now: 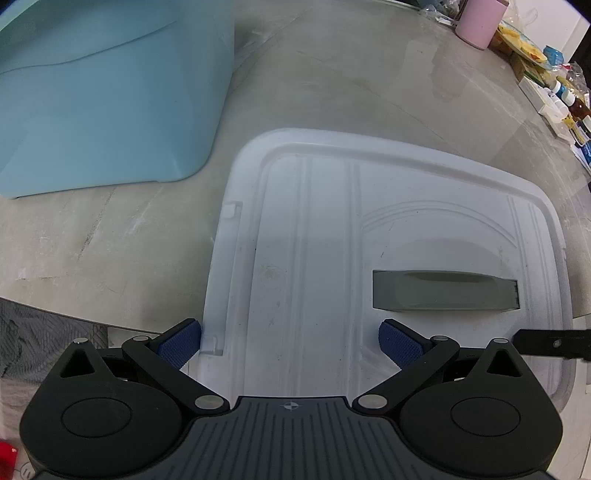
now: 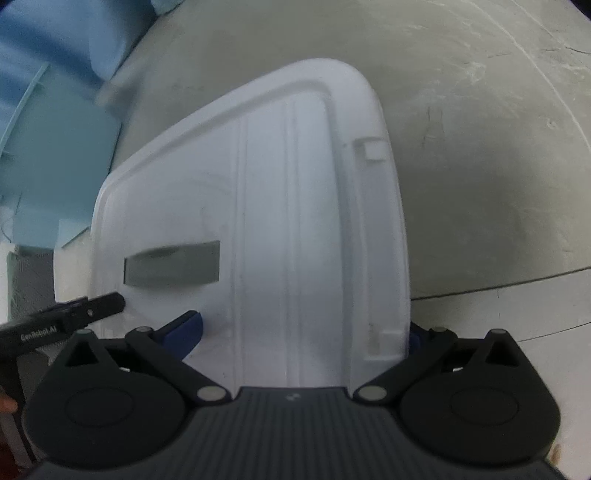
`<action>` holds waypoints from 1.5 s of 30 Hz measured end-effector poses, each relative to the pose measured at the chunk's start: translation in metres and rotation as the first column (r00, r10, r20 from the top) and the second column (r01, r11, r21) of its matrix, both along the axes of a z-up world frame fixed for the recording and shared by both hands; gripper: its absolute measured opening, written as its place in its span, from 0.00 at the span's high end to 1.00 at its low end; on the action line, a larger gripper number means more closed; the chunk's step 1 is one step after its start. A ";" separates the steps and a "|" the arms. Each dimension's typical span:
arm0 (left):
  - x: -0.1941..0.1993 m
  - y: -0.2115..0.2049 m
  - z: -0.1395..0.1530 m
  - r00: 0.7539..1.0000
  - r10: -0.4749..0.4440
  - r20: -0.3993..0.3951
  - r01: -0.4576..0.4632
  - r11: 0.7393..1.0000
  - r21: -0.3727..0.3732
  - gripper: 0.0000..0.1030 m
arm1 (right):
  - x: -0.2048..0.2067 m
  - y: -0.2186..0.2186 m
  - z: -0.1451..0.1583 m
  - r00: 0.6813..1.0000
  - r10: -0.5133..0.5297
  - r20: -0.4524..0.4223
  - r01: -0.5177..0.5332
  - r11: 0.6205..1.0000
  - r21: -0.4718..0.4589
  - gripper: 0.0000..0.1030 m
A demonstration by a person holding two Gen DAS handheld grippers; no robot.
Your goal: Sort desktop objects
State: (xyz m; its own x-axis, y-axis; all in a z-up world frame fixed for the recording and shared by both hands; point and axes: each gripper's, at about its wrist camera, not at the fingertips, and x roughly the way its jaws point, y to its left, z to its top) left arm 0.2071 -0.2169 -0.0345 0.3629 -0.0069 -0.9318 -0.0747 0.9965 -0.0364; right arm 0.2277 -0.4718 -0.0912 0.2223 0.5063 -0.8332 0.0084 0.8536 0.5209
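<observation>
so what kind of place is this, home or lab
Probably a home, hedged: a grey stone-look tabletop with a white bin lid, a blue plastic bin, and household clutter at the far edge, a pink cup and small bottles.

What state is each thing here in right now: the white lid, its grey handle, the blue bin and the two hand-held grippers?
White lid: lying flat on the table, its near edge between the open jaws of both grippers.
Grey handle: folded flat against the lid, untouched.
Blue bin: standing left of the lid, apart from it.
Left hand-held gripper: open, straddling the lid's left part.
Right hand-held gripper: open, straddling its right part.
</observation>
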 end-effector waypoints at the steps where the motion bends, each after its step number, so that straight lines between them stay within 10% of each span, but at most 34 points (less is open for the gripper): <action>1: 0.000 0.001 0.000 1.000 0.003 0.003 -0.003 1.000 -0.002 0.00 | 0.001 0.001 -0.001 1.000 -0.003 -0.001 0.003 1.000 0.008 0.00; 13: -0.003 0.004 -0.001 1.000 0.004 -0.005 -0.004 1.000 -0.018 0.00 | 0.014 -0.007 0.005 1.000 0.005 -0.016 -0.005 1.000 0.019 0.01; 36: -0.007 0.059 -0.040 0.999 -0.033 -0.032 0.018 0.924 -0.381 0.00 | 0.014 -0.011 0.011 0.997 0.075 -0.024 -0.075 0.997 -0.014 0.01; 45: -0.020 0.049 -0.042 0.999 0.045 0.008 -0.040 0.935 -0.354 0.00 | 0.006 -0.014 0.024 0.996 0.084 0.004 -0.084 0.995 -0.048 0.00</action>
